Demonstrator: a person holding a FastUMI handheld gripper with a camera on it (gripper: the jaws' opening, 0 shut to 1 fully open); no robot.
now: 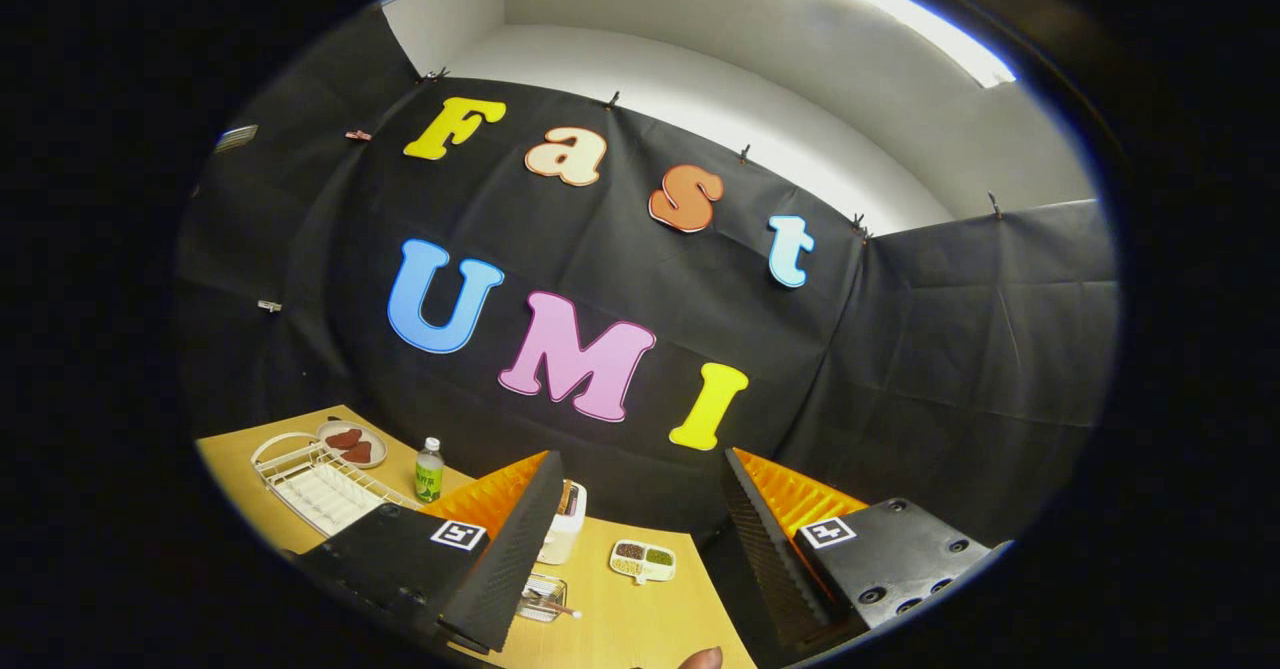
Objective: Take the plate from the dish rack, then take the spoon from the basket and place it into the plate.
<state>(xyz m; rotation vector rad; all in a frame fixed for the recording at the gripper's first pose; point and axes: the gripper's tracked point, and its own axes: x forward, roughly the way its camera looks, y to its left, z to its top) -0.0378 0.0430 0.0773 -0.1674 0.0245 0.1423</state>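
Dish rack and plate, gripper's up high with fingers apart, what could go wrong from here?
The plate stands at the far end of the dish rack, beyond the open gripper, so a long approach could go off line.

The green bottle stands right beside the rack and might be knocked over.

The small basket with the spoon sits close under one finger, which partly hides it; descending could bump it.

- Basket point(543, 597) at the left finger's point(500, 559) 3 o'clock: partly hidden by it, contents too small to tell.
- Fingertip point(702, 659) at 6 o'clock, cut off.
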